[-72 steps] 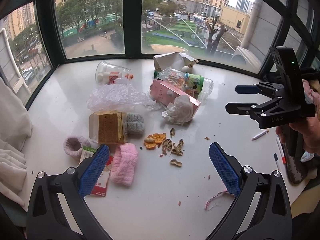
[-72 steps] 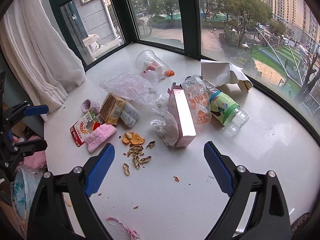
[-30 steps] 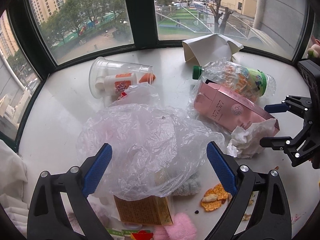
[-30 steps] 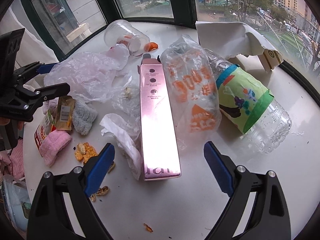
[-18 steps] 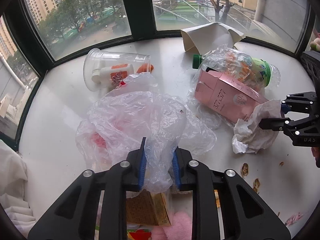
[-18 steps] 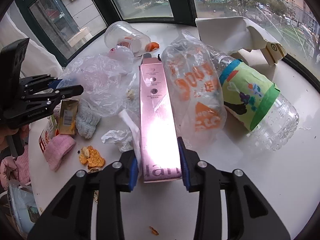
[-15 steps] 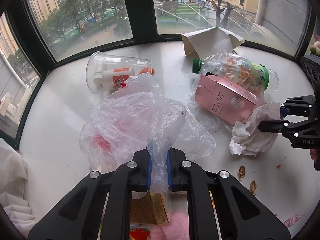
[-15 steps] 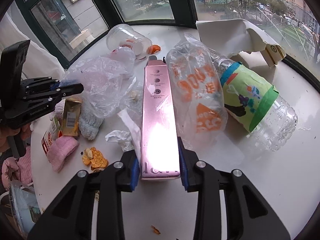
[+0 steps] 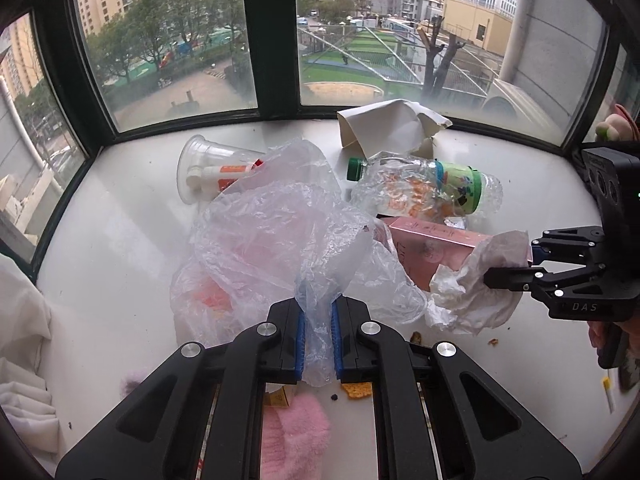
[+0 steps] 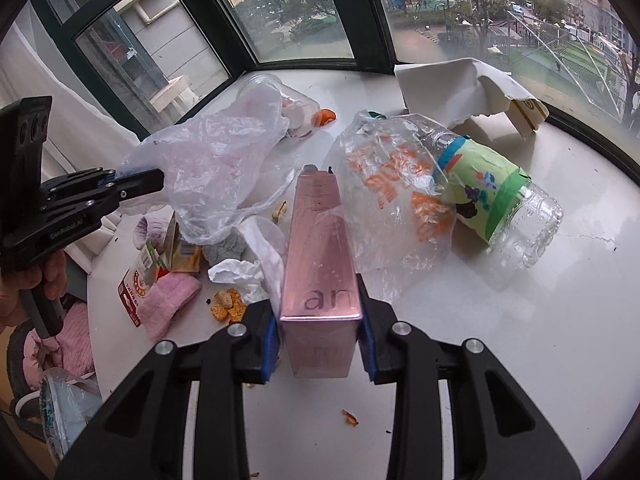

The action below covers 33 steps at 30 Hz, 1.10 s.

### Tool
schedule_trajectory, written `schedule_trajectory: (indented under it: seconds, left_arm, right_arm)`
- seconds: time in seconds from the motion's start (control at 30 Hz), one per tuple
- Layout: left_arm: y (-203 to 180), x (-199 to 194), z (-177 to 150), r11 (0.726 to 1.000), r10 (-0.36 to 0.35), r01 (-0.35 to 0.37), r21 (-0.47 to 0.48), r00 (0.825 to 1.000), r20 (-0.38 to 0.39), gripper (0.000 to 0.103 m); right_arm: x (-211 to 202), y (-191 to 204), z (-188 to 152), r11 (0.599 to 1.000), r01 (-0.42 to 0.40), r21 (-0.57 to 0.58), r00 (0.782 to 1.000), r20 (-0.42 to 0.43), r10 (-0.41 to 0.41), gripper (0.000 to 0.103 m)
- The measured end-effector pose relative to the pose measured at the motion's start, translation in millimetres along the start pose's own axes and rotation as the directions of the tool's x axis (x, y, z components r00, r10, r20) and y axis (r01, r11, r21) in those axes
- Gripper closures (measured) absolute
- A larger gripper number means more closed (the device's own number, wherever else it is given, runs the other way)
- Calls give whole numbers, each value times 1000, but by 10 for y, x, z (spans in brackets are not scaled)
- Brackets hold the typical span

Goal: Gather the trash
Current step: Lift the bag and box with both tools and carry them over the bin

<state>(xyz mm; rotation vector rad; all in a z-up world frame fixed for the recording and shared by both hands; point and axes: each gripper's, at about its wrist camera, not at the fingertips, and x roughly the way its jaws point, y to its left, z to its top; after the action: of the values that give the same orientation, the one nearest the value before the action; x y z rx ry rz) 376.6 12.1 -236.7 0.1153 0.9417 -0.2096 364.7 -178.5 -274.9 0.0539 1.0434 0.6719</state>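
A white sill [image 9: 120,240] curves under a bay of dark-framed windows [image 9: 268,36] with trees, a green sports court and apartment blocks outside. White curtain [image 9: 20,320] hangs at the sill's left end.

The trash lies in 1 heap mid-sill. The left gripper [image 9: 319,340] is clamped on a twist of the clear bag [image 9: 272,240], whose loose bulk billows up in front of it and hides much of the litter beneath. The right gripper [image 10: 318,340] grips the near end of the pink box [image 10: 320,248], its blue pads pressed to both long sides; a crumpled tissue [image 10: 244,268] is caught against the box's left side.

Just right of the box lies a crinkled wrapper with orange print [image 10: 396,204], draped over the neck end of a plastic bottle [image 10: 492,196] with a green label, lying on its side. Behind them a torn white carton [image 10: 460,80] sits near the glass. A clear cup [image 9: 208,172] lies tipped over at the back left, partly behind the bag.

Nearer the edge: a pink sock [image 10: 168,304], a small brown carton [image 10: 182,248], a grey sock [image 10: 224,248], orange peel [image 10: 228,304] and scattered crumbs. A hand [image 10: 32,284] holds the left gripper's handle.
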Motion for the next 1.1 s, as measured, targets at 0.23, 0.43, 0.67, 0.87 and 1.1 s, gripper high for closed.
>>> schedule_trajectory:
  seconds: [0.23, 0.43, 0.67, 0.87, 1.1]
  left_arm:
    - [-116, -376, -105, 999, -12, 13, -37, 999, 31, 94]
    - [-151, -640, -175, 998, -3, 7, -57, 998, 59, 94]
    - [-235, -946, -237, 997, 2, 6, -79, 996, 93, 94]
    - [-291, -1258, -335, 996, 9, 3, -92, 992, 125, 94]
    - [-299, -1555, -469, 995, 27, -11, -102, 988, 154, 94]
  right_arm:
    - [-255, 131, -79, 1000, 6, -7, 1000, 11, -6, 71]
    - [-479, 255, -109, 999, 7, -33, 999, 31, -6, 72]
    - [-773, 431, -101, 998, 1, -65, 998, 69, 4, 72]
    - [-1007, 604, -114, 996, -3, -87, 995, 100, 12, 72]
    - [-1222, 809, -209, 995, -11, -103, 991, 128, 24, 72]
